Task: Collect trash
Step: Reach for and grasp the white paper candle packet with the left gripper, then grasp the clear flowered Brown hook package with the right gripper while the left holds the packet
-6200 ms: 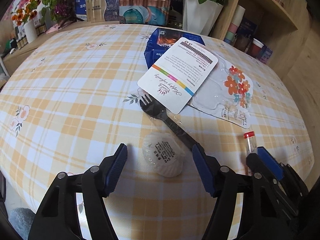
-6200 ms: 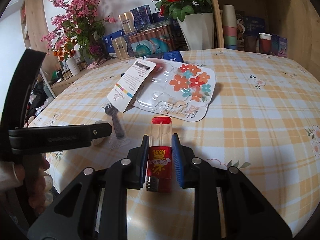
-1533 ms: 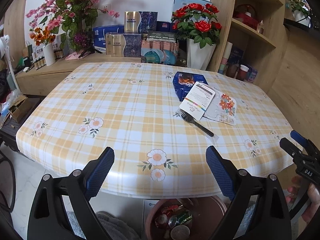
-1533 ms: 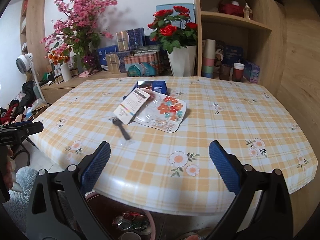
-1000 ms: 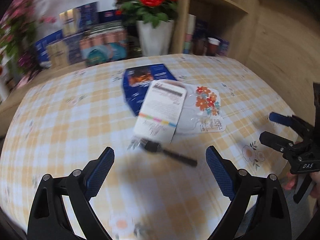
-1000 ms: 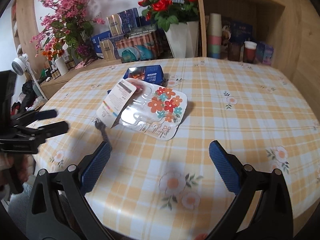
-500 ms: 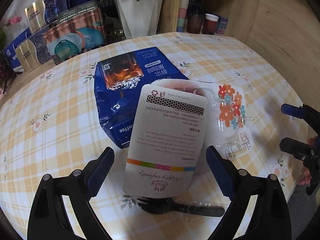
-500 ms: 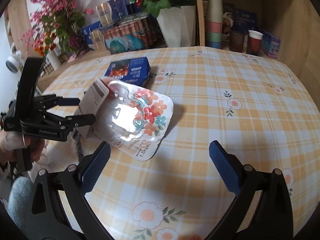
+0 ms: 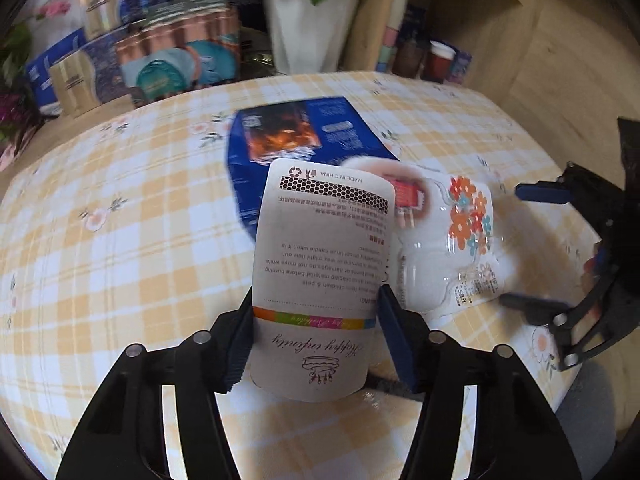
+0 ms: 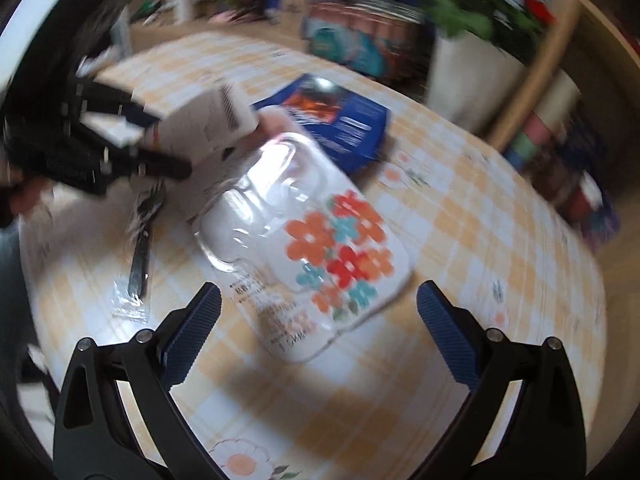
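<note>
My left gripper [image 9: 316, 336] is shut on the white printed card [image 9: 320, 264], its blue pads against the card's two side edges; the card also shows in the right wrist view [image 10: 200, 128]. Beside the card lies a clear plastic blister pack with orange flowers [image 9: 452, 240], which fills the middle of the right wrist view [image 10: 316, 252]. My right gripper [image 10: 320, 340] is open and empty, just short of the pack's near edge. A black plastic fork in a clear wrapper [image 10: 142, 248] lies left of the pack.
A blue coffee box [image 9: 296, 144] lies flat behind the card on the checked tablecloth [image 9: 120, 240]. A white flower pot [image 9: 308, 28] and gift boxes [image 9: 168, 52] stand at the back; cups stand on wooden shelves [image 9: 436, 60] at the right.
My left gripper has moved in and closed on the white card, which was lying loose half a second ago. My right gripper has moved closer to the flowered pack and stays open.
</note>
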{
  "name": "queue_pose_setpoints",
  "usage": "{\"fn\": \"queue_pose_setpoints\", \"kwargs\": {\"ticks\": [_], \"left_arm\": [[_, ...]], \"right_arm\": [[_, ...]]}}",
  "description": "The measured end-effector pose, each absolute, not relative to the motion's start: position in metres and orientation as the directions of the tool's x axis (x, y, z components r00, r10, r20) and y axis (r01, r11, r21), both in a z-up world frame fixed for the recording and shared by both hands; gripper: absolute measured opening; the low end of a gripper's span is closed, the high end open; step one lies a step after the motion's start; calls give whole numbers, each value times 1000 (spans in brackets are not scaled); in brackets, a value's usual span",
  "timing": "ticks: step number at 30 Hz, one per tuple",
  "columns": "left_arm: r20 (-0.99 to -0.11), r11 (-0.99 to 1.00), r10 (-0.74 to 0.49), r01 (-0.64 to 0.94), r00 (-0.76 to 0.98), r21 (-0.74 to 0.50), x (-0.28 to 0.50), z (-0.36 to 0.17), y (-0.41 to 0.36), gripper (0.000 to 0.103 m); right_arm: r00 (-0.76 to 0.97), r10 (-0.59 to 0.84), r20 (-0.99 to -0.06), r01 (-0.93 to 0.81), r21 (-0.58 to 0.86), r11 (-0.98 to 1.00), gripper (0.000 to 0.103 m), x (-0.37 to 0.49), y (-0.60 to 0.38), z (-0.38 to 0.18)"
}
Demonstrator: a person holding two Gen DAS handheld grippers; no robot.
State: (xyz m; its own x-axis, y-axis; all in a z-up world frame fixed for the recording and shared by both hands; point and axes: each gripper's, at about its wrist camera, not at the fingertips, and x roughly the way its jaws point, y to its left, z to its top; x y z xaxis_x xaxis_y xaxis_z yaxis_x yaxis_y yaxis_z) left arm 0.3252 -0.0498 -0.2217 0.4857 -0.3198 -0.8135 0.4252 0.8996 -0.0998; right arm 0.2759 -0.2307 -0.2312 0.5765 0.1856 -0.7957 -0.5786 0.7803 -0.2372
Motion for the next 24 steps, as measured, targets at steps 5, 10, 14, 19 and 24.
{"fn": "queue_pose_setpoints", "kwargs": {"ticks": [5, 10, 14, 19, 24], "left_arm": [[-786, 912, -336, 389, 519, -134, 314, -209, -29, 55], [-757, 916, -362, 357, 544, -182, 302, -197, -11, 55], [-738, 919, -371, 339, 564, -203, 291, -188, 0, 55], [-718, 921, -369, 338, 590, -196, 274, -178, 6, 55], [-708, 920, -369, 345, 601, -187, 260, -167, 6, 55]], "right_arm": [[557, 154, -816, -659, -321, 680, 80, 286, -206, -239], [535, 123, -836, -695, -352, 627, 73, 293, -193, -246], [508, 130, -851, -703, -322, 634, 56, 294, -191, -243], [502, 169, -848, -673, -261, 692, 55, 288, -196, -234], [518, 186, -835, -618, -215, 756, 54, 276, -203, -225]]}}
